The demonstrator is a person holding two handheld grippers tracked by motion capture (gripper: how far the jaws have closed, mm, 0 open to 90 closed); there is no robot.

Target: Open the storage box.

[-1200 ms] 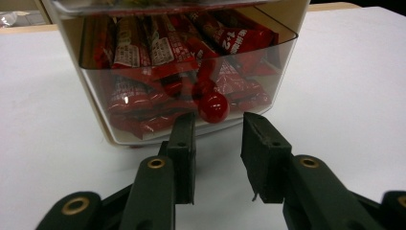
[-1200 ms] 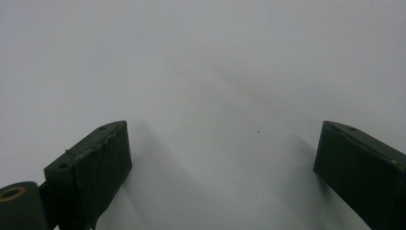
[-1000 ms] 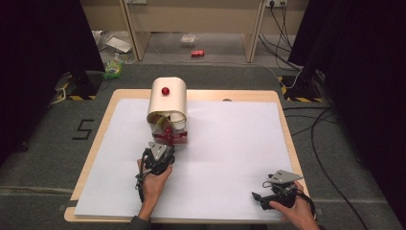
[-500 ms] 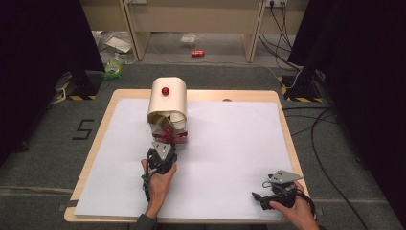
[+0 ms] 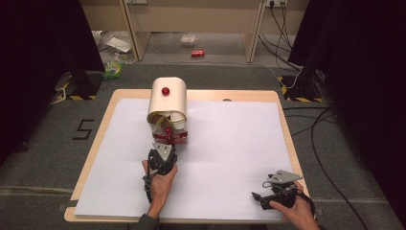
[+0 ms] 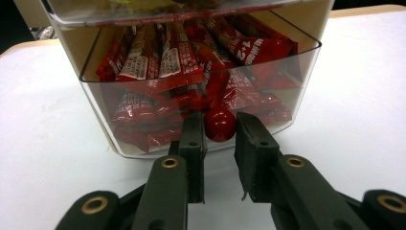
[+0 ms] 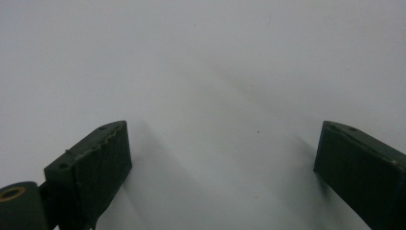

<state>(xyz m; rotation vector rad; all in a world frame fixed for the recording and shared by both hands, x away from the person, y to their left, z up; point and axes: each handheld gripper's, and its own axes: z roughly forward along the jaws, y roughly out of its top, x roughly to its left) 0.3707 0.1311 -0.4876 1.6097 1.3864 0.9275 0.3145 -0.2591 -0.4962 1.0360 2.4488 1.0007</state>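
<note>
Your left tool has just been closing and its jaws now stand narrow around the red knob of the clear drawer of red packets, while your right tool rests wide open on the white table

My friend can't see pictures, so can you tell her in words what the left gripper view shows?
The left gripper has its two black jaws on either side of a round red knob on a clear drawer; the jaws have just been closing in. Behind the clear front lie many red snack packets, and white table spreads around it.
</note>
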